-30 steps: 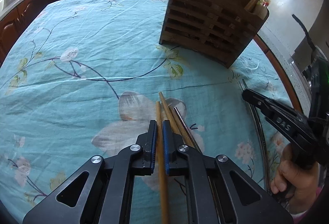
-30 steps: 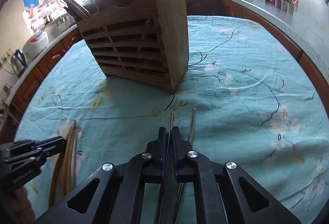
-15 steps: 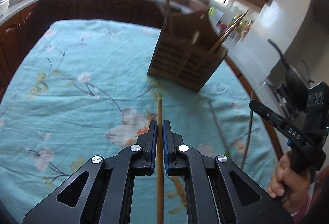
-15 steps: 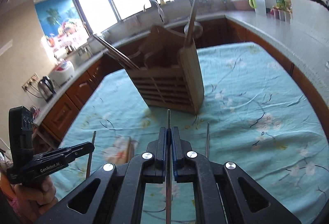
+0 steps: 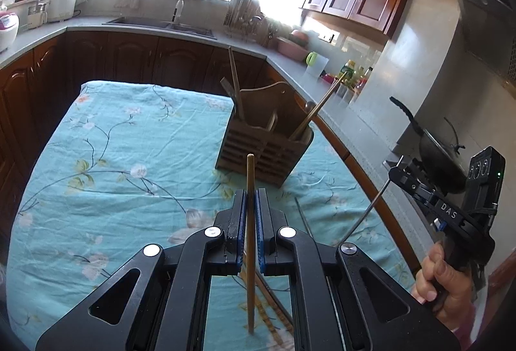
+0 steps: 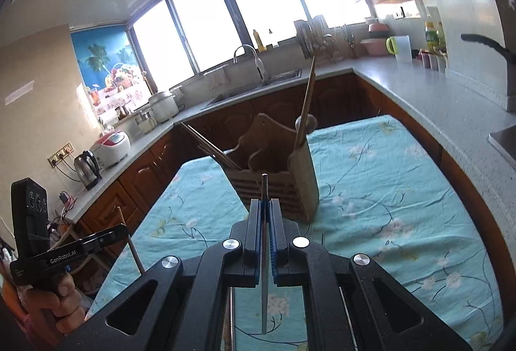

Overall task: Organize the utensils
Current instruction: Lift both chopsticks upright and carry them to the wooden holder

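Both my wrist cameras look forward and down from above the tabletop (image 5: 129,131), sharing the wooden utensil holder (image 5: 264,154) (image 6: 280,186); each sees the other claw at its edge.

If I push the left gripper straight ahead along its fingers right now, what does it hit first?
Probably the wooden utensil holder. The left gripper is shut on a wooden chopstick whose tip points at the holder's slatted front. The chopstick would likely touch before the fingers, though the gap is hard to judge through the fisheye.
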Tool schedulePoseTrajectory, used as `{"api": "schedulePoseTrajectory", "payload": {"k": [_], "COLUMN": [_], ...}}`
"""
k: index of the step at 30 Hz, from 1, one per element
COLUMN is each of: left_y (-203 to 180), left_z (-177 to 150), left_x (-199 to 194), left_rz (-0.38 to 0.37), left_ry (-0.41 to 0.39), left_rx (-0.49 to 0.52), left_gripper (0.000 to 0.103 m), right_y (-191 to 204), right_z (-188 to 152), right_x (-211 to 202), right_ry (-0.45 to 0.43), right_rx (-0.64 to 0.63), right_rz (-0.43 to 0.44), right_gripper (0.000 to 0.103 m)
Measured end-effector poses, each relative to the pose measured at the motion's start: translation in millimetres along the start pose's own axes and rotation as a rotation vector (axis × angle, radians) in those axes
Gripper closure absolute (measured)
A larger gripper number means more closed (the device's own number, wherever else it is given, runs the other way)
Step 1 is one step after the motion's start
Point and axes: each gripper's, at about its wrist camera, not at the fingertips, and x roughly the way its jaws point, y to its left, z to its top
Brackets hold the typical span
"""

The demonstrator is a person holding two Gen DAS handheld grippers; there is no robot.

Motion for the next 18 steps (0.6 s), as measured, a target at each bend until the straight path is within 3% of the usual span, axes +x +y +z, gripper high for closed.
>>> {"api": "schedulePoseTrajectory", "payload": {"k": [18], "left_y": [-13], "left_z": [28], "left_x": [-4], "left_rz": [-0.007], "left_ry": [-0.081], "left_rx": [0.018], "left_gripper": [0.098], "right_y": [-4], "right_z": [23], "right_x": [-8], "right_ry": [-0.069], "right_rx": [0.012], "right_rz": [0.006], "right_gripper": [0.099]}}
